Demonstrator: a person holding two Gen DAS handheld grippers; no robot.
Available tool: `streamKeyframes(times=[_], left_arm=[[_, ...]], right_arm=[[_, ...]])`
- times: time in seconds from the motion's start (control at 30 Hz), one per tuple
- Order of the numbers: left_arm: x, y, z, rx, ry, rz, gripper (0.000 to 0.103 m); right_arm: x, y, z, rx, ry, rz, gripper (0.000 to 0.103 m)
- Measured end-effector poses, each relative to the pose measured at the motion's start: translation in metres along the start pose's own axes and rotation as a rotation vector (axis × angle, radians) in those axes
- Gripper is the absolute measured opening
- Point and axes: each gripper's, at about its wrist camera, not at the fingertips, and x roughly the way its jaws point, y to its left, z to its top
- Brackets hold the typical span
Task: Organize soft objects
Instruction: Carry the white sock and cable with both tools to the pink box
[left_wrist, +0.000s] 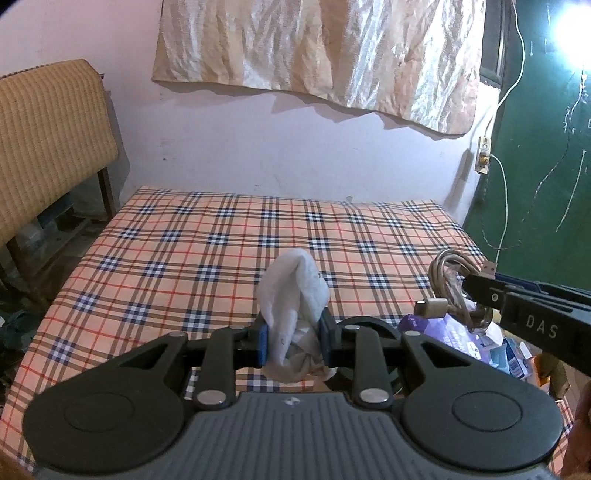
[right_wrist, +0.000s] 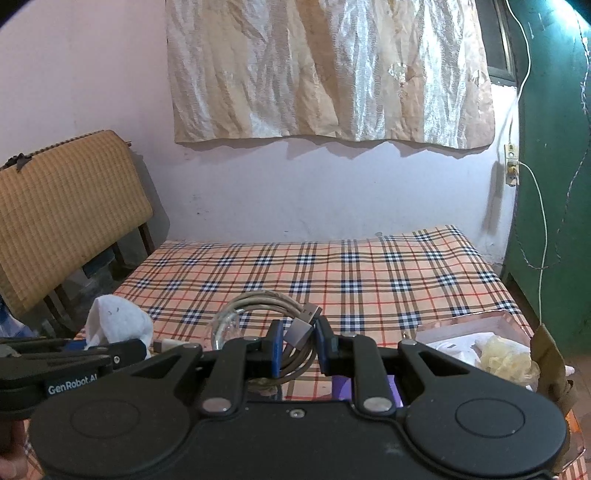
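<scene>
Bed (left_wrist: 221, 236) under a plaid sheet of peach, red, black and white checks, pushed against a pale lilac wall (left_wrist: 258, 147). Crumpled cream-gold cloth (left_wrist: 317, 51) hung high on that wall. Woven straw-coloured headboard or panel (left_wrist: 48, 133) leaning at the left on dark wooden legs. Green door or cabinet (left_wrist: 546, 177) at the right, scribbled with chalk-like lines. Wall socket (left_wrist: 484, 155) beside it, a white cord running up and down from it. Bright lamp glare in the top right corner of the left wrist view.

Left gripper (left_wrist: 293, 341) held above the near part of the bed, jaws narrow and clamped on a white sock or cloth (left_wrist: 295, 291), its upper end standing up past the blue pads. Right gripper (right_wrist: 297, 345) just to the right, jaws pressed tight on a coiled grey USB cable (right_wrist: 258, 306), the plug poking out between the pads. Purple packet (left_wrist: 432, 325) and other packets below the cable at the bed's right edge. Pink-rimmed box (right_wrist: 509, 321) at the right with white and yellowish soft things inside.

Writing: "DAS" on the right gripper's side in the left wrist view; "GenRobot.AI" on the left gripper's side in the right wrist view. Print on the packets too small to read.
</scene>
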Motion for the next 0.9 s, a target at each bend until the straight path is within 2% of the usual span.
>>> streamKeyframes(times=[0.9], left_arm=[[0.017, -0.027, 0.0, 0.04, 0.018, -0.039, 0.028]], right_arm=[[0.001, -0.027, -0.002, 0.033, 0.005, -0.046, 0.023]])
